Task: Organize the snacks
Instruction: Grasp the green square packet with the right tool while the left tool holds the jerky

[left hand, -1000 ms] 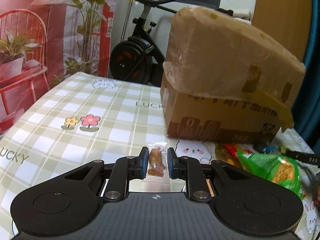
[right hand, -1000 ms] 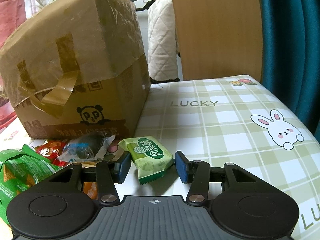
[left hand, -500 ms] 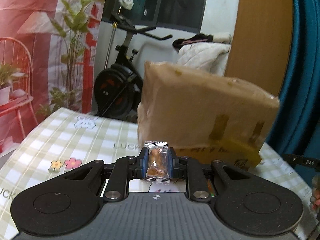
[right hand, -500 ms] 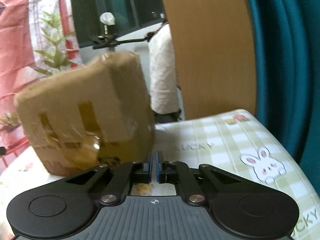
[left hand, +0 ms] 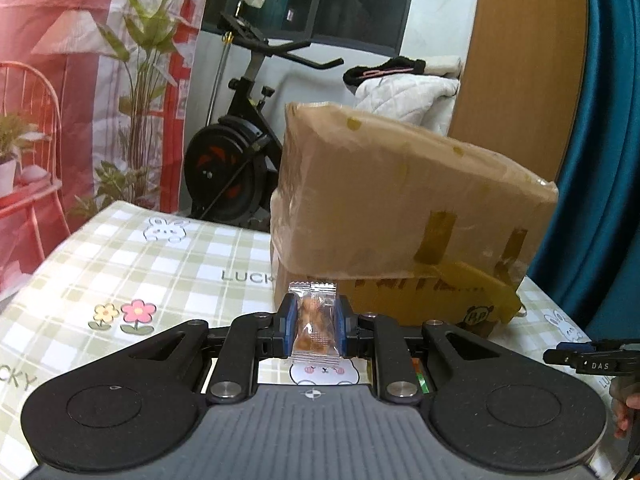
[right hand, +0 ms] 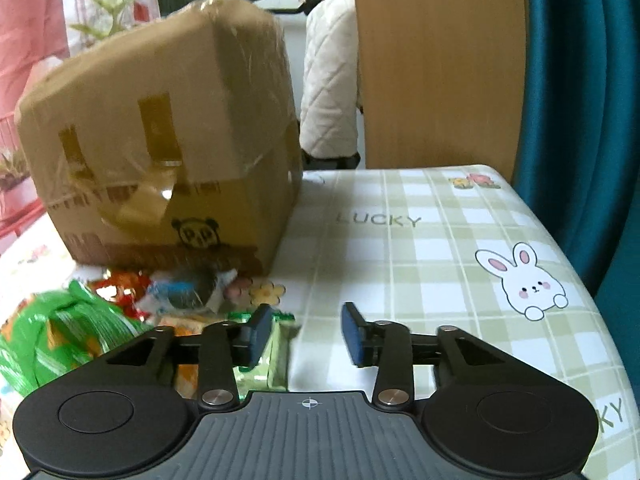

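My left gripper (left hand: 314,330) is shut on a small clear packet with a brown snack (left hand: 313,326), held above the table in front of the taped cardboard box (left hand: 400,216). My right gripper (right hand: 307,334) is open and empty, low over the table. A green wrapped snack (right hand: 272,360) lies under its left finger (right hand: 258,330). A pile of snacks lies left of it: a big green bag (right hand: 60,332), a clear packet with a dark snack (right hand: 188,294) and red wrappers (right hand: 120,284). The right gripper's tip (left hand: 584,356) shows at the left view's right edge.
The box (right hand: 168,152) stands mid-table on a green checked cloth (right hand: 440,264). Behind the table are an exercise bike (left hand: 236,152), a white quilted garment (right hand: 332,80), a wooden panel (right hand: 436,60) and a teal curtain (right hand: 580,100).
My left gripper stayed shut on the packet, the box now nearer. My right gripper, shut and raised half a second ago, has opened and dropped back beside the snack pile.
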{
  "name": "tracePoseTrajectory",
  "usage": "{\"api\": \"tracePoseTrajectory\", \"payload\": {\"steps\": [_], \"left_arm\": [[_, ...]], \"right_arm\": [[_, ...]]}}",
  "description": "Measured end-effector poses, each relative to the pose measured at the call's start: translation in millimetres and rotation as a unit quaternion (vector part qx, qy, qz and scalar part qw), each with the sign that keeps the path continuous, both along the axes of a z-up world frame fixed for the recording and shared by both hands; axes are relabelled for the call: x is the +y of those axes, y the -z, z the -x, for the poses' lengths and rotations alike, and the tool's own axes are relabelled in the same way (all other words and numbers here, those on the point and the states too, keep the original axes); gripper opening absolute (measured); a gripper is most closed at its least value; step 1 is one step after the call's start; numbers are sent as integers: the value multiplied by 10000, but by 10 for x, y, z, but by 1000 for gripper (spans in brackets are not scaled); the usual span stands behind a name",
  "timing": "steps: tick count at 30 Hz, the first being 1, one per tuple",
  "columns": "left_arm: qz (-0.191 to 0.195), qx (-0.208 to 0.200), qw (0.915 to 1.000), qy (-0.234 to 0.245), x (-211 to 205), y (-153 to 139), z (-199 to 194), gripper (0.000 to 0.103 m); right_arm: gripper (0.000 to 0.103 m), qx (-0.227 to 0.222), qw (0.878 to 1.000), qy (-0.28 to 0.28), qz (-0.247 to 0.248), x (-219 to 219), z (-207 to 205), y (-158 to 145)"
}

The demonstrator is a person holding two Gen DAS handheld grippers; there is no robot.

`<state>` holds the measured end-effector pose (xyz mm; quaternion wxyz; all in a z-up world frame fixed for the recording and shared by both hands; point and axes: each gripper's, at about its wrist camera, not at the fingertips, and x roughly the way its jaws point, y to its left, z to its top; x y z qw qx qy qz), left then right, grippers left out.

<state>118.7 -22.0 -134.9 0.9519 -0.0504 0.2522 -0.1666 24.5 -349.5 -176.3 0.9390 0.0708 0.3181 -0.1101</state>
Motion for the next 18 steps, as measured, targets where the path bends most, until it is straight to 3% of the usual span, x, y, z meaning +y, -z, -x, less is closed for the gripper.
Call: {"api": "tracePoseTrajectory", "payload": {"steps": [2,7,11,13,15,18], "left_arm": [[-5,39,10000,8,0,41,-5,21],[-5,160,9999,2,31,110,-10,21],[1,179,9998,-26,65,122,-14,21],[14,190,9998,-50,65,124,-18,21],[33,187,9998,-55,55,111,-14,21],[11,98,10000,-13,28,56,15,21]], "right_arm": [[51,66,9999,-51,-73,25,-33,41],[51,396,9983,-423,48,263,-163,206],[49,476,9984,-281,71,293,-259,312],[45,447,9987,-207,122,292,-298,330],[35,457,9985,-221,200,300,-314,331],[33,475,9983,-218,256,302,-273,287]]}}
